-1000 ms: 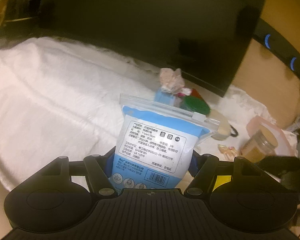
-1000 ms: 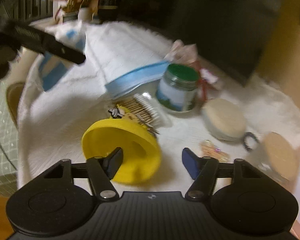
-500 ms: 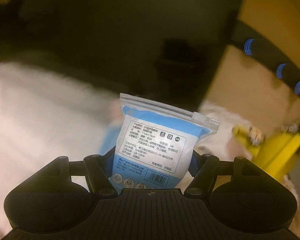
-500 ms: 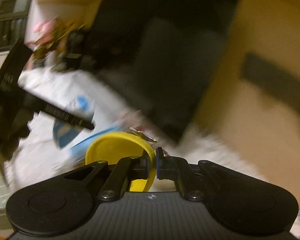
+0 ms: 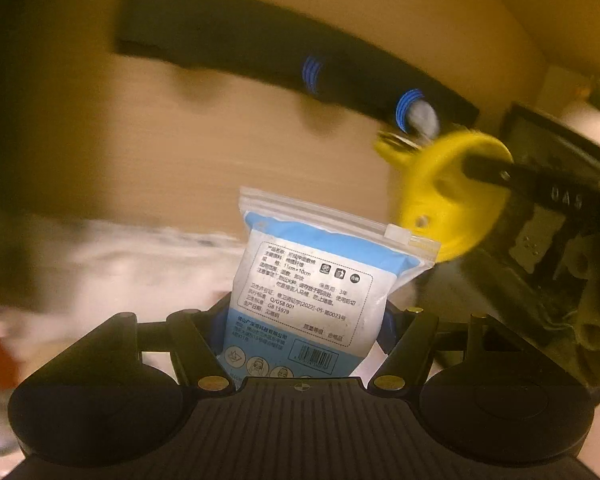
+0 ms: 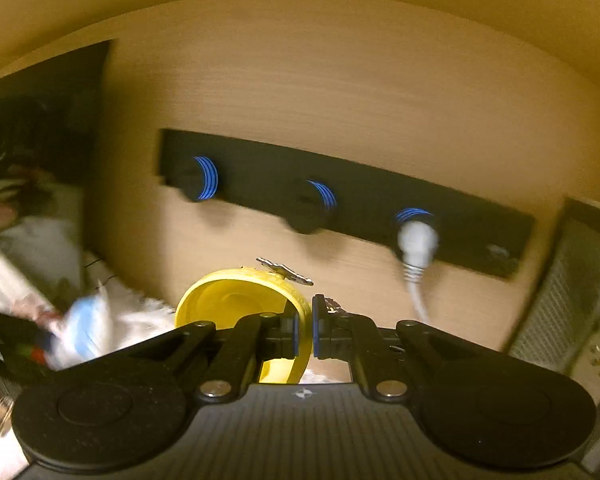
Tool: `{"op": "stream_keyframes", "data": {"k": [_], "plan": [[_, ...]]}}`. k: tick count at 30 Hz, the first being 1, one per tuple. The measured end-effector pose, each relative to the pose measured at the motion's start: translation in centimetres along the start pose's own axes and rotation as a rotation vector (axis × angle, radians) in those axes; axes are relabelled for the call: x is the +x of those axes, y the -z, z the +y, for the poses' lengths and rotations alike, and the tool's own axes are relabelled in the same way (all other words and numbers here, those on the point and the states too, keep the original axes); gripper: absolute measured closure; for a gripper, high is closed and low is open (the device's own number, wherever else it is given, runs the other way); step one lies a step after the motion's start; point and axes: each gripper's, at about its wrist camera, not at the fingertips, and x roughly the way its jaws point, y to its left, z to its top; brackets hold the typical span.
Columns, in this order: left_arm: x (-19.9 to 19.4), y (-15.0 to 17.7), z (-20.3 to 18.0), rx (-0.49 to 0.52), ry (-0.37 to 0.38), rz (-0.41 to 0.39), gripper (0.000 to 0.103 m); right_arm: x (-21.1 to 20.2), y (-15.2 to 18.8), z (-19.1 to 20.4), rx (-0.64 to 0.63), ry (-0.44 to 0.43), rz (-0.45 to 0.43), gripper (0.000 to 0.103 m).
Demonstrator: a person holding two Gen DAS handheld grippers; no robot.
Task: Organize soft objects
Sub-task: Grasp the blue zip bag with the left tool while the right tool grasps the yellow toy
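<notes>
My left gripper (image 5: 302, 320) is shut on a blue-and-white zip-top pouch (image 5: 316, 280) with printed text, held upright in the air. In the right wrist view my right gripper (image 6: 303, 330) is shut on the rim of a yellow bowl (image 6: 236, 300), with a metal hair clip (image 6: 286, 271) on its far edge. The same yellow bowl (image 5: 448, 196) shows in the left wrist view at the upper right, pinched by the right gripper's dark fingers (image 5: 488, 168). The pouch (image 6: 86, 320) appears blurred at the left of the right wrist view.
A wooden wall carries a black strip (image 6: 340, 196) with blue-ringed sockets and a white plug (image 6: 416, 240) with its cord. White fluffy cloth (image 5: 120, 256) covers the table below. A grey woven surface (image 6: 572, 300) stands at the right.
My right gripper closed on the yellow bowl's rim and lifted it off the table. Both grippers swung right, away from the dark screen and toward the wooden wall with the socket strip.
</notes>
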Motion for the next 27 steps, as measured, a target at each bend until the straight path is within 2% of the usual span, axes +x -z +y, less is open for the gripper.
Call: {"op": "stream_keyframes", "data": {"k": [3, 4, 5, 7, 8, 9, 10, 11, 13, 14, 16, 19, 22, 24, 27], "plan": [[5.3, 0.7, -1.4, -0.08, 0.064, 0.052, 0.029, 2.2, 0.6, -1.5, 0.071, 0.007, 0.06, 0.097], [6.7, 1.5, -1.6, -0.091, 0.056, 0.082, 0.03, 3.2, 1.1, -2.2, 0.09, 0.007, 0.079, 0.097], [9.0, 2.0, -2.1, -0.083, 0.021, 0.135, 0.03, 4.2, 1.6, -2.6, 0.109, 0.006, 0.102, 0.096], [12.5, 3.9, -3.0, 0.007, -0.09, 0.238, 0.031, 5.9, 2.5, -3.4, 0.15, -0.035, 0.196, 0.091], [13.2, 4.7, -3.1, 0.039, -0.119, 0.263, 0.031, 7.3, 3.3, -3.8, 0.186, -0.065, 0.258, 0.087], [13.5, 5.4, -3.0, 0.041, -0.132, 0.272, 0.031, 8.7, 4.3, -4.3, 0.232, -0.094, 0.332, 0.086], [13.4, 5.6, -2.7, 0.014, -0.121, 0.274, 0.031, 9.5, 5.1, -4.7, 0.269, -0.111, 0.37, 0.086], [12.8, 5.6, -2.0, -0.022, -0.098, 0.272, 0.031, 9.7, 5.8, -5.1, 0.299, -0.116, 0.382, 0.085], [11.7, 5.2, -0.9, -0.079, -0.064, 0.263, 0.031, 8.8, 6.6, -5.7, 0.331, -0.114, 0.36, 0.077], [11.4, 4.8, -0.5, -0.104, -0.055, 0.26, 0.031, 8.3, 6.7, -6.1, 0.335, -0.107, 0.341, 0.066], [10.0, 3.9, 0.6, -0.164, -0.026, 0.224, 0.031, 7.2, 6.9, -6.2, 0.333, -0.07, 0.3, 0.057], [5.9, 2.1, 1.5, -0.206, 0.027, 0.085, 0.031, 5.3, 7.2, -5.9, 0.304, -0.046, 0.259, 0.055], [2.1, 2.0, 2.9, -0.213, 0.024, 0.004, 0.031, 4.1, 9.1, -4.4, 0.223, -0.029, 0.245, 0.05], [-0.9, 2.5, 4.2, -0.209, -0.007, -0.055, 0.031, 3.3, 10.6, -3.3, 0.174, -0.015, 0.25, 0.05], [-5.7, 4.7, 6.7, -0.152, -0.161, -0.139, 0.031, 1.8, 13.2, -1.6, 0.144, -0.051, 0.249, 0.048]]}}
